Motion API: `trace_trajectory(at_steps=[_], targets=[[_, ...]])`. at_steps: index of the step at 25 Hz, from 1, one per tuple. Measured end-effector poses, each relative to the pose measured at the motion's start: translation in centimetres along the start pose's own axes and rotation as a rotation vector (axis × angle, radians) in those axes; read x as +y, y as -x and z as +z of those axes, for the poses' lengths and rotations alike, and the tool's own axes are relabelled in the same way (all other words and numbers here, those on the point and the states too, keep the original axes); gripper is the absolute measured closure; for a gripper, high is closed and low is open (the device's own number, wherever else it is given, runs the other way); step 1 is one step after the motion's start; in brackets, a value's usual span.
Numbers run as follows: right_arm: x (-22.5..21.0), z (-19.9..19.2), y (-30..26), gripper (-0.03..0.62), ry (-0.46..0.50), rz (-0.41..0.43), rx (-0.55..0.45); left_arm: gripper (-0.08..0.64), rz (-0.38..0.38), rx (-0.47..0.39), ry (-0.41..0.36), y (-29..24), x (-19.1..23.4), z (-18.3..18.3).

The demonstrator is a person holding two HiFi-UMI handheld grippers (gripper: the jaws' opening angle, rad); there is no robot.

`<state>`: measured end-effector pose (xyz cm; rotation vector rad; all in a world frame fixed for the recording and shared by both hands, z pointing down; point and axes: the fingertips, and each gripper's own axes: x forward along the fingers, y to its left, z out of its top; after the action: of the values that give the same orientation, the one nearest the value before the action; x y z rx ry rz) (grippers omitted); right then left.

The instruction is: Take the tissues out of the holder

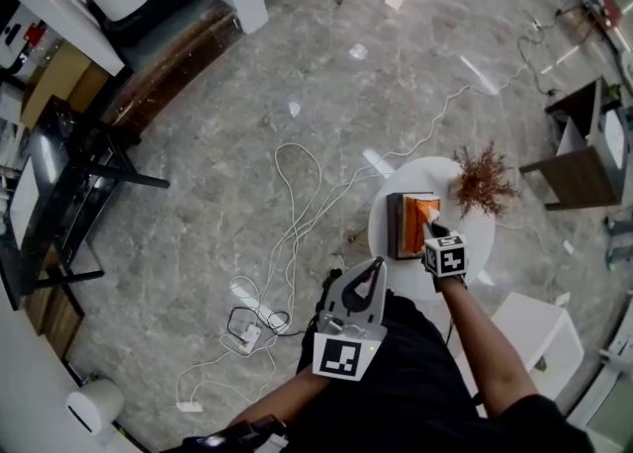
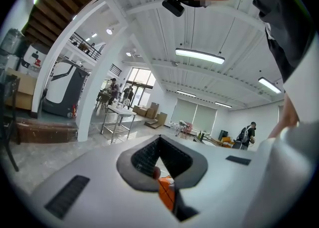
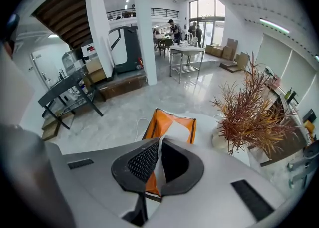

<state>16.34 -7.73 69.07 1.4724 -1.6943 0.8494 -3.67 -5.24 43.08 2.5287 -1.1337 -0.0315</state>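
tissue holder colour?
The tissue holder is orange with dark trim along its edges. It shows best in the right gripper view.

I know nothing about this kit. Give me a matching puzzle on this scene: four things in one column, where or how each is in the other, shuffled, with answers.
1. tissue
2. tissue holder
3. dried plant
4. left gripper

A. orange, on the round white table
B. shut, empty, off the table
C. pinched in the right gripper
D. red-brown, beside the tissue holder

Pairs: 1-C, 2-A, 3-D, 4-B
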Motion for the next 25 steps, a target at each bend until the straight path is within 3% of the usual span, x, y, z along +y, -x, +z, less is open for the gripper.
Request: trace_trajectory(at_steps=[12, 16, 25], targets=[[0.0, 0.1, 3.2, 0.58, -0.028, 0.004, -0.066, 0.561, -0.023, 0.007, 0.064, -1.6, -0.8, -1.0], [-1.3, -1.4, 3.3, 0.58, -0.084, 0.01, -0.028, 0.561, -0.061, 0.001, 0.067, -3.3, -3.3, -1.5], [-5.3, -4.3, 5.8, 0.58, -0.096, -0.004, -0.014, 0.561, -0.094, 0.034, 0.028, -5.2, -8.4, -2.9]])
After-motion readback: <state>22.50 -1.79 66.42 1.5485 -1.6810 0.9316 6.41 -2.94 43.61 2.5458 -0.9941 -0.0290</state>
